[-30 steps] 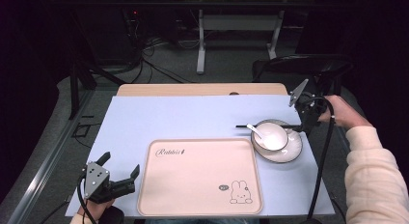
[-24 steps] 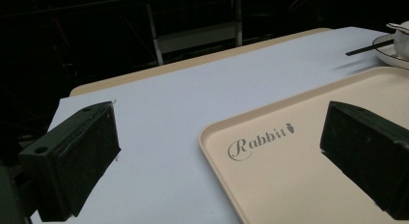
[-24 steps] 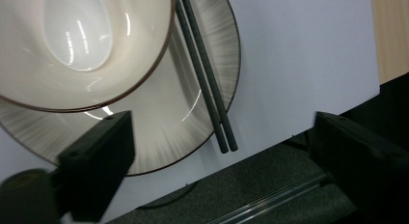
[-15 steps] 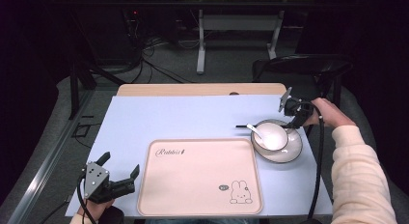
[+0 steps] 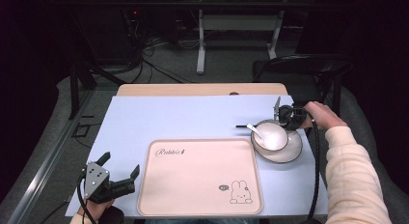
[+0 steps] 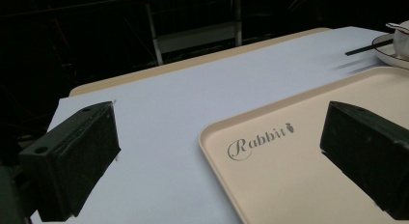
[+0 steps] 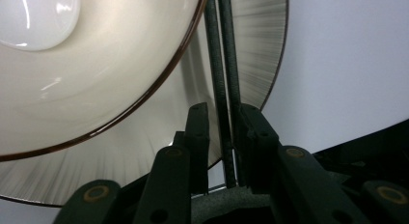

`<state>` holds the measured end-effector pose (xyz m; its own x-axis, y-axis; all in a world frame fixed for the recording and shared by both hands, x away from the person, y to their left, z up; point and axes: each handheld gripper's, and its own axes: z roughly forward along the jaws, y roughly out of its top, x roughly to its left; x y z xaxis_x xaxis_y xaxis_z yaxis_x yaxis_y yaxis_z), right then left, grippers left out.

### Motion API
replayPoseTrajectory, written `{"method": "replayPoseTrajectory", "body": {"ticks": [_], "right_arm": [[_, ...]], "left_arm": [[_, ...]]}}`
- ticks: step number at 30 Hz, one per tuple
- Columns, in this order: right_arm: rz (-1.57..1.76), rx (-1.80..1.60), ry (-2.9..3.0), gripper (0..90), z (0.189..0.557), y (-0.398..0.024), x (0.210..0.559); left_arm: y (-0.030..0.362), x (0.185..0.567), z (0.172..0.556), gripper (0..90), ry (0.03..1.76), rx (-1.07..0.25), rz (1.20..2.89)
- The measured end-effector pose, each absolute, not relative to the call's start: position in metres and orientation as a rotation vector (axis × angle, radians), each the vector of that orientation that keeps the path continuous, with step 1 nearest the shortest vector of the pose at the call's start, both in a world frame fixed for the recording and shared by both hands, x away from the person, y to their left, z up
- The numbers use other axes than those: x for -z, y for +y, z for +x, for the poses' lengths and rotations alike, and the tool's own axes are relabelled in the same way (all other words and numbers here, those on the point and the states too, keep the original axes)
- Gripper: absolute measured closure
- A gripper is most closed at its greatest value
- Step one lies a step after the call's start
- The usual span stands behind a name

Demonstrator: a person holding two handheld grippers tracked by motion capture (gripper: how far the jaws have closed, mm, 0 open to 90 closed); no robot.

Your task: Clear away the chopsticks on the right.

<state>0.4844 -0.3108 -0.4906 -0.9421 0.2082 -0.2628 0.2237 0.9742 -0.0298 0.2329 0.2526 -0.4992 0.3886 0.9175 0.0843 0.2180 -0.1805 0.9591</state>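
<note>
R claw [image 7: 222, 137] clamping chopsticks [image 7: 223, 64] at plate [image 7: 260, 60] rim, just closing; lift level, w/o nudging bowl [image 7: 96, 64]. L claw [image 6: 217, 156] released.

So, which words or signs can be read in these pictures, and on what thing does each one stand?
"Rabbit", in script with a small carrot mark after it: on the beige tray, near its far left corner.
Small speech bubble beside the rabbit drawing on the same tray: too small to read.

My right gripper [image 5: 284, 114] sits at far rim of plate [image 5: 293, 151], jaws just been closing on dark chopsticks [image 5: 245, 126]. Bowl [image 5: 271, 136] w/ spoon [image 5: 254, 131] on plate. Left gripper [image 5: 120, 173] gapes beside tray [image 5: 200, 178].
</note>
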Motion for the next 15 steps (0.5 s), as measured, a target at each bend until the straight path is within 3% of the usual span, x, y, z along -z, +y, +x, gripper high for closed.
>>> {"method": "replayPoseTrajectory", "body": {"ticks": [15], "right_arm": [[0.280, 0.100, 2.917, 82.3, 0.487, -0.308, 0.503]], "left_arm": [[0.253, 0.499, 0.233, 0.0, 1.019, -0.878, 1.659]]}}
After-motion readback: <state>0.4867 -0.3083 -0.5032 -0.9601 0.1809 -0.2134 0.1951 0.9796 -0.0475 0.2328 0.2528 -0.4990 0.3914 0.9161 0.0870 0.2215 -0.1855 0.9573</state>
